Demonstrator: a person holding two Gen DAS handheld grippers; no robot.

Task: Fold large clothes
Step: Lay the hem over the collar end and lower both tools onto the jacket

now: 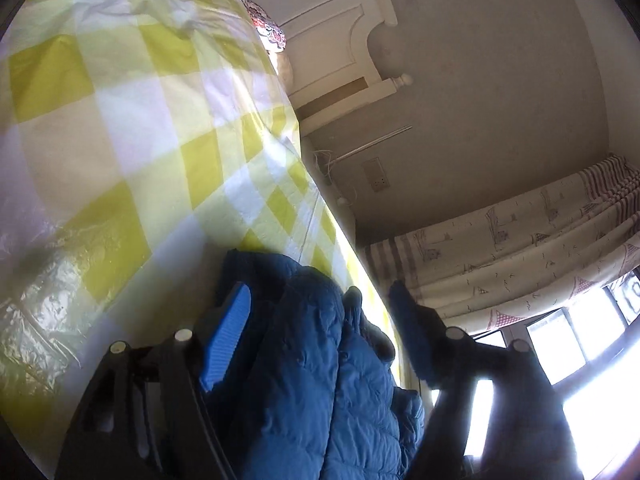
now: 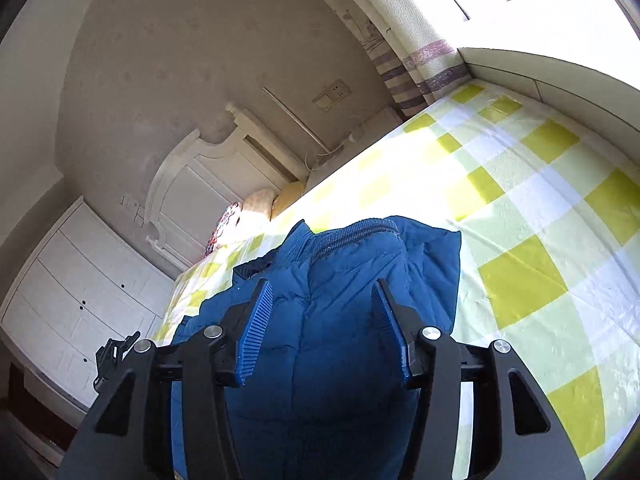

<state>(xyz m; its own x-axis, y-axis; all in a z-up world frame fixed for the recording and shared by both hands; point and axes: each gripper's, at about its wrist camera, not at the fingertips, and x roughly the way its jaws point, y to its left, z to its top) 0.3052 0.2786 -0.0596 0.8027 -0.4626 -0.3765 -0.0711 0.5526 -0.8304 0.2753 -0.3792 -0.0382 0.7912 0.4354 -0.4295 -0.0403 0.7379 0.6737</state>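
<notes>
While tongs stand apart: left tongs and right tongs straddle blue padded jacket, pads unclamped. Lies on checked bed. Advised: regrip matching edges, fold evenly.

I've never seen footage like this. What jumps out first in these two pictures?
A puffy blue jacket fills the foreground of both views, lying on a bed with a yellow-and-white checked cover. Framing it are black grippers with ribbed blue pads, jaws apart around the fabric. Behind, a white headboard stands against the wall, beside a curtained bright window.
</notes>
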